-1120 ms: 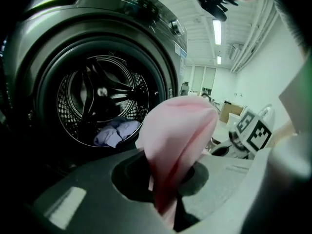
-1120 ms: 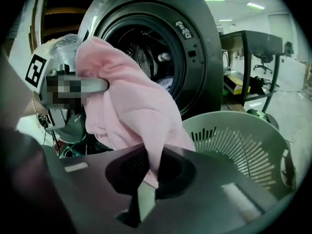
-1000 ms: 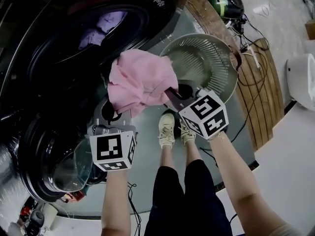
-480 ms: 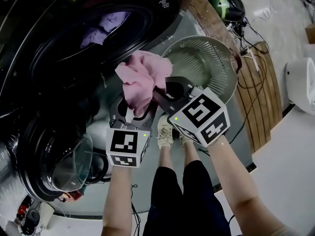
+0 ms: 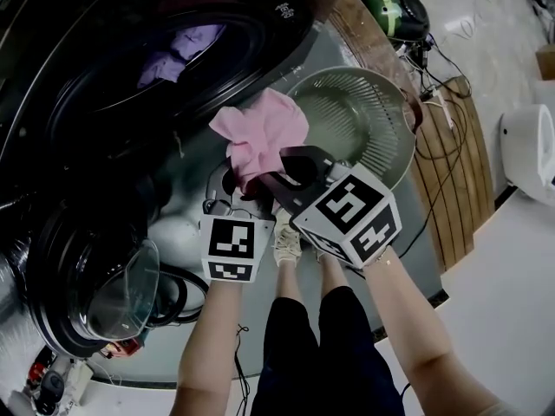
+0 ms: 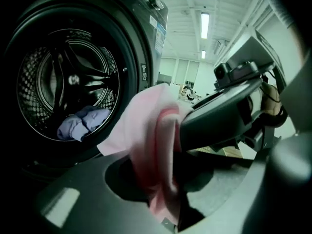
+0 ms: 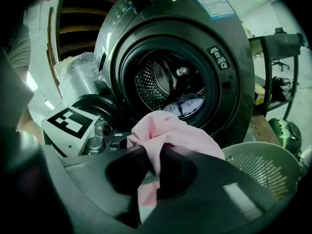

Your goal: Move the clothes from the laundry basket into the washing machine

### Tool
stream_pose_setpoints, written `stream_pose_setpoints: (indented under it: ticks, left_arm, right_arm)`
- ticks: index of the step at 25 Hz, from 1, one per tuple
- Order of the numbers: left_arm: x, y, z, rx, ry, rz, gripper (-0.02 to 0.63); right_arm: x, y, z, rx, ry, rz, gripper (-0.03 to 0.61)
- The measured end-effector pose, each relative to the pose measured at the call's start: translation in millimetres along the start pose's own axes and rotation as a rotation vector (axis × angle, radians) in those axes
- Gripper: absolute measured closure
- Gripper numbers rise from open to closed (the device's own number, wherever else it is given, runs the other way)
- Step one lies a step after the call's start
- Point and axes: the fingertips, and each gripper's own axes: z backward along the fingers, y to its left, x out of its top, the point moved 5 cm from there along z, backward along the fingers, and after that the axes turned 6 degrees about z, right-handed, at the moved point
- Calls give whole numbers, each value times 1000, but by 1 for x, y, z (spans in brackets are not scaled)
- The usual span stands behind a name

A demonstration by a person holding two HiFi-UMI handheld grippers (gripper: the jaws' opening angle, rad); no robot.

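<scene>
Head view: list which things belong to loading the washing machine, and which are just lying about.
For the job: pink garment, left gripper, right gripper (both shut on it), laundry basket, washing machine, lilac clothes in its drum.
Lying about: cables, green object, white object.

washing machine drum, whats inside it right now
A crumpled lilac fabric garment lies at the bottom of the perforated metal drum; nothing else shows inside. From the right gripper view, the pink fabric cloth covers part of the drum's lower front edge.
</scene>
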Motion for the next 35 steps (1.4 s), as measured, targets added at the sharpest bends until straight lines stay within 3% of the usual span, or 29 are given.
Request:
stream_pose_setpoints:
  ticks: [2, 4, 7, 11, 13, 18, 24, 28, 31, 32, 35]
  left_arm:
    - [2, 6, -2, 49, -5, 8, 492]
    - [2, 22, -3, 117, -1, 56, 499]
    - [8, 52, -2, 194, -21, 137, 501]
    - [30, 84, -2, 273, -78, 122, 501]
    - [43, 99, -3, 315, -119, 126, 502]
    - [81, 137, -11, 382, -252, 196, 500]
    - [112, 181, -9, 514, -368, 264, 541]
    - [127, 196, -2, 553, -456, 229, 581]
    - [120, 208, -9, 582, -446, 236, 580]
    - [115, 210, -13, 589, -423, 253, 571]
    - [102, 205, -19, 560, -379, 308, 379]
  right_arm:
    - [2, -4, 2, -33, -21, 1, 522]
    - [-1, -9, 9, -96, -20, 10, 379]
    - [-16, -19, 17, -163, -11, -37, 365]
    - [-39, -28, 18, -226, 7, -99, 413]
    - [-45, -30, 16, -256, -3, -109, 545]
    - [-45, -29, -7, -225, -29, -102, 551]
    - [-19, -50, -32, -278, -73, -56, 551]
    - [-4, -60, -45, -278, -83, -47, 551]
    - [-3, -60, -47, -275, -89, -54, 551]
    - [-4, -59, -48, -276, -87, -56, 551]
    - [-10, -58, -48, -285, -79, -73, 551]
